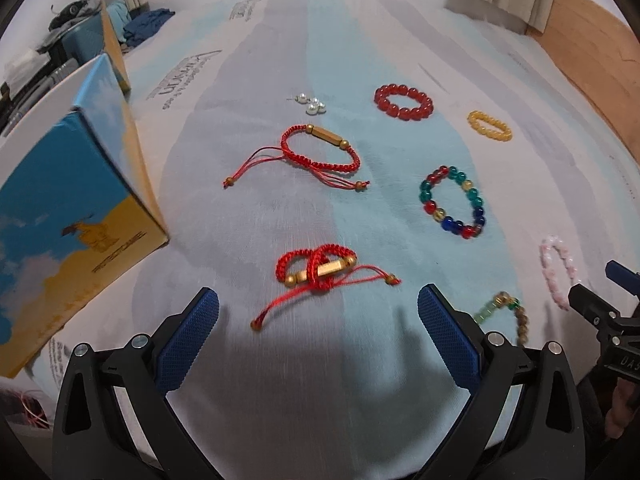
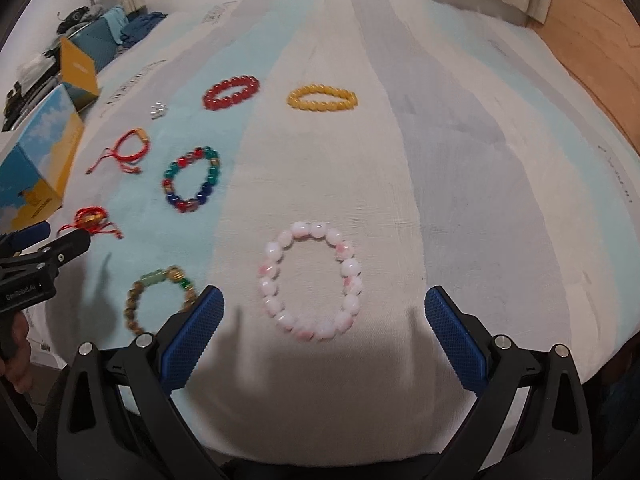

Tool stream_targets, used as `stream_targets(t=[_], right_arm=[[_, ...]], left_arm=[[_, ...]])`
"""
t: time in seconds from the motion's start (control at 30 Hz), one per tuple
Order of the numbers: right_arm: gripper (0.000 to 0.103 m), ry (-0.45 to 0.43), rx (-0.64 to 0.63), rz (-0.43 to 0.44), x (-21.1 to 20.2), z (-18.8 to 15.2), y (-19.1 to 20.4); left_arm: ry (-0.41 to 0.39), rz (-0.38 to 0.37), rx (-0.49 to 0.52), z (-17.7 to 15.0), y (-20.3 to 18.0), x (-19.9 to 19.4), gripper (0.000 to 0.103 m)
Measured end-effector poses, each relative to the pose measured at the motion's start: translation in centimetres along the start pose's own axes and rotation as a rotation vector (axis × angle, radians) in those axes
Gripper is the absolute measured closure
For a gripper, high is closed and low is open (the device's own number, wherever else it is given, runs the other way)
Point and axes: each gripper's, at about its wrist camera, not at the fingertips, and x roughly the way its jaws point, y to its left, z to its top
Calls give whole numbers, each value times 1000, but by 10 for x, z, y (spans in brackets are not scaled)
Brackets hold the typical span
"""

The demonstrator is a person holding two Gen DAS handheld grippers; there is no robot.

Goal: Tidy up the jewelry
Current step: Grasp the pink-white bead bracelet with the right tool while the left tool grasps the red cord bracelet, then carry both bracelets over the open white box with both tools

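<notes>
Left wrist view: the left gripper (image 1: 318, 312) is held open just short of the knotted red cord bracelet (image 1: 320, 270) on the striped cloth (image 1: 280, 360). Light, limp cord is expected; the brass tube bead (image 1: 329, 269) is the advised grip. The right gripper (image 2: 324, 312) is likewise spread before the pink bead bracelet (image 2: 312, 280)

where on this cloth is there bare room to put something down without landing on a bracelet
The widest bare patch is to the right of the pink bracelet and yellow bracelet, out to the cloth's right edge. It is crowded on the left, between the blue box and the multicolour bracelet.
</notes>
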Motion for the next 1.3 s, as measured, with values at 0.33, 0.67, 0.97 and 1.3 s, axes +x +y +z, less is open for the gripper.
stream_targets(t=[0.33,0.67,0.97,1.3], right_arm=[[6,66,29,14,41,6,-14],[26,68,25,11,42,5,-15],[92,85,9,-27,35,7,-17],[92,75,43,33,17,12,-22]], left_arm=[[42,9,-8,9,0,37,6],[6,21,-13,6,-1,39,18],[37,66,21,8,-1,29,60],[19,0,31,5,-6,5,61]])
